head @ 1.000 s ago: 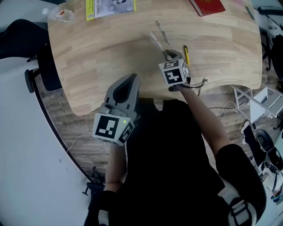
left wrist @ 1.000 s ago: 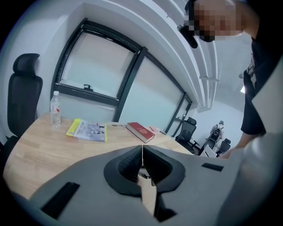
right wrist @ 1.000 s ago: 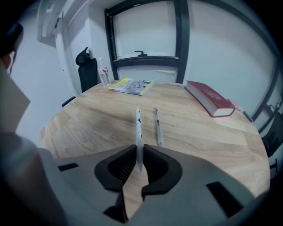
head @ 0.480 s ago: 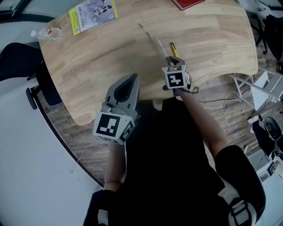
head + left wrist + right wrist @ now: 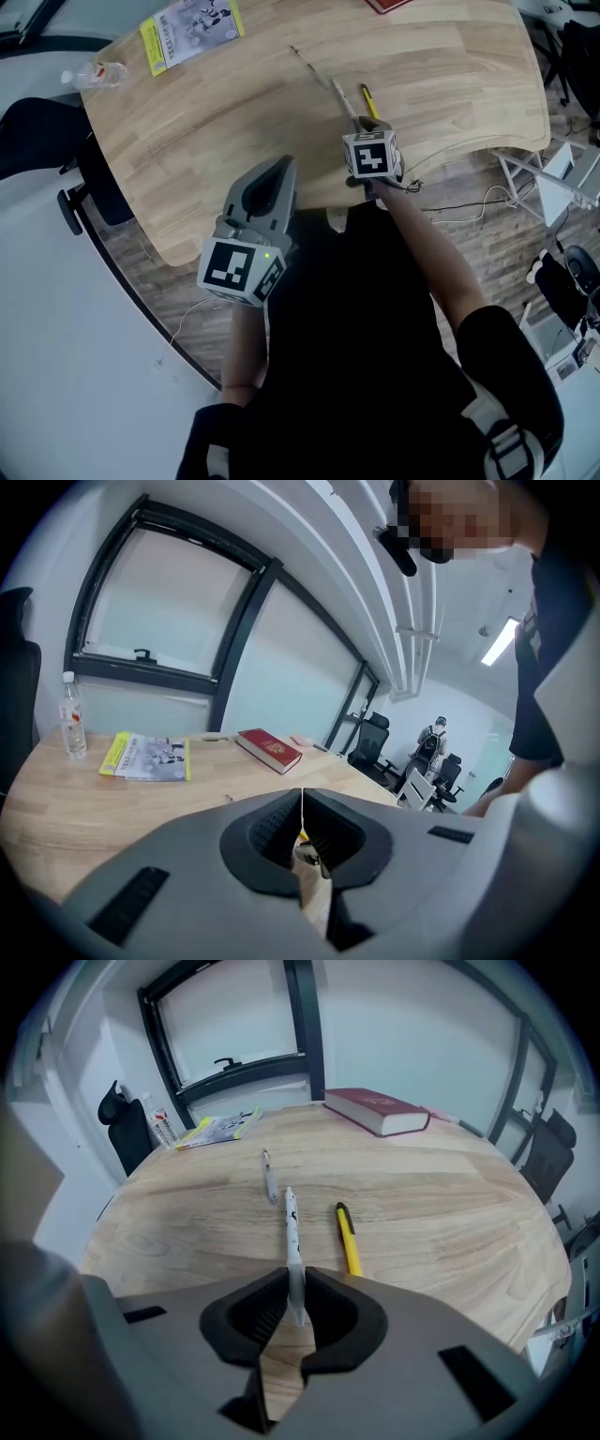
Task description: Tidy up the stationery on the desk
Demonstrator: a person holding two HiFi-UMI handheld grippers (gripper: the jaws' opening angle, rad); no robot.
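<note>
A white pen (image 5: 292, 1232) lies on the wooden desk (image 5: 216, 112), pointing away from me. Its near end sits between the pads of my right gripper (image 5: 296, 1288), which is shut on it; the jaws have just eased open slightly. In the head view this gripper (image 5: 361, 127) tilts steeply down near the desk's front edge, behind the white pen (image 5: 339, 96). A yellow pen (image 5: 348, 1238) lies just right of it, and a thin silver pen (image 5: 269, 1177) further back. My left gripper (image 5: 284, 164) hovers at the front edge, shut and empty (image 5: 302, 803).
A red book (image 5: 377, 1111) lies at the far right of the desk. At the far left are a yellow-edged booklet (image 5: 190, 30) and a water bottle (image 5: 92, 73). A black chair (image 5: 37, 131) stands left of the desk. Cables (image 5: 469, 220) trail on the floor.
My right gripper has shifted from beside the yellow pen to the near end of the white pen, rolling and sinking a little. The left gripper has barely moved.
</note>
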